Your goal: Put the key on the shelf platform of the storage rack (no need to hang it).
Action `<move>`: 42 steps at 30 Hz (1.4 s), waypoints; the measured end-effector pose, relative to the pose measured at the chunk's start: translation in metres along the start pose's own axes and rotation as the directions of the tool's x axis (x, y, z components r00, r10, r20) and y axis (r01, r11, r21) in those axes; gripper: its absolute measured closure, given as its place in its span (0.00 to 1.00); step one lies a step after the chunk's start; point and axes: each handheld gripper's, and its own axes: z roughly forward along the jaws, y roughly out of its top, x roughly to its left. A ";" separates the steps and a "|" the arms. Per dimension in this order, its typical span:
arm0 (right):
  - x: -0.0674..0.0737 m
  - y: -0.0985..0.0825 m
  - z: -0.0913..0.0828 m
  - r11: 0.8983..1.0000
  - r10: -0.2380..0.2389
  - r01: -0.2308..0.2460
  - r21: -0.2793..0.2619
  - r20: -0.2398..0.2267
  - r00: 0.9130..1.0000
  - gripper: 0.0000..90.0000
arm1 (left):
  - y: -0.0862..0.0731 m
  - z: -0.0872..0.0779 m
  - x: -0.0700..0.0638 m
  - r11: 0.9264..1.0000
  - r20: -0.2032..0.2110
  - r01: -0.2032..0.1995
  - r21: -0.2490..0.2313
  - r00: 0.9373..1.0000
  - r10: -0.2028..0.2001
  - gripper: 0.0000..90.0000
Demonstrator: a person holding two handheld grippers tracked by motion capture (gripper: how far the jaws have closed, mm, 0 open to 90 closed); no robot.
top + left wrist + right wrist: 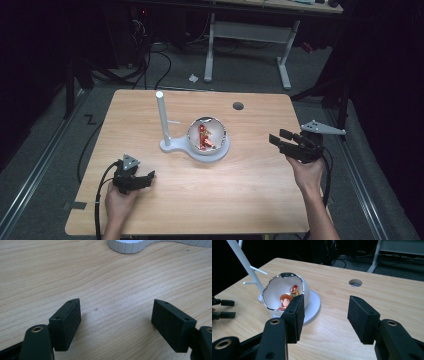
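Wooden table bears white shell holding red figurine.

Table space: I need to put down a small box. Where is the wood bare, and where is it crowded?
Bare: the front strip between the left gripper and right gripper, and the back corner by the round hole. Crowded: the middle, where the white stand and the broken shell with a toy figure sit.

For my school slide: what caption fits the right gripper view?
Open right gripper faces a white eggshell holding a toy figure.
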 end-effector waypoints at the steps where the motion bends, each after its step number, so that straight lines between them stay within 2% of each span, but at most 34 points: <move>1: -0.001 -0.002 -0.002 1.000 0.006 -0.006 -0.003 0.002 1.000 0.53 | 0.000 0.000 0.000 1.000 0.000 0.000 0.000 1.000 0.000 0.27; 11: -0.008 -0.016 -0.018 0.999 0.034 -0.034 -0.019 0.019 0.999 0.53 | 0.000 0.000 0.000 1.000 0.000 0.000 0.000 1.000 0.000 0.27; 20: -0.008 -0.030 -0.024 0.998 0.051 -0.051 -0.035 0.011 0.999 0.53 | 0.000 0.000 0.000 1.000 0.000 0.000 0.000 1.000 0.000 0.27; 31: -0.007 -0.045 -0.027 0.997 0.071 -0.070 -0.044 0.009 0.997 0.53 | 0.000 0.000 0.000 1.000 0.000 0.000 0.000 1.000 0.000 0.27; 42: -0.006 -0.062 -0.018 0.996 0.090 -0.090 -0.021 0.002 0.996 0.54 | 0.000 0.000 0.000 1.000 0.000 0.000 0.000 1.000 0.000 0.27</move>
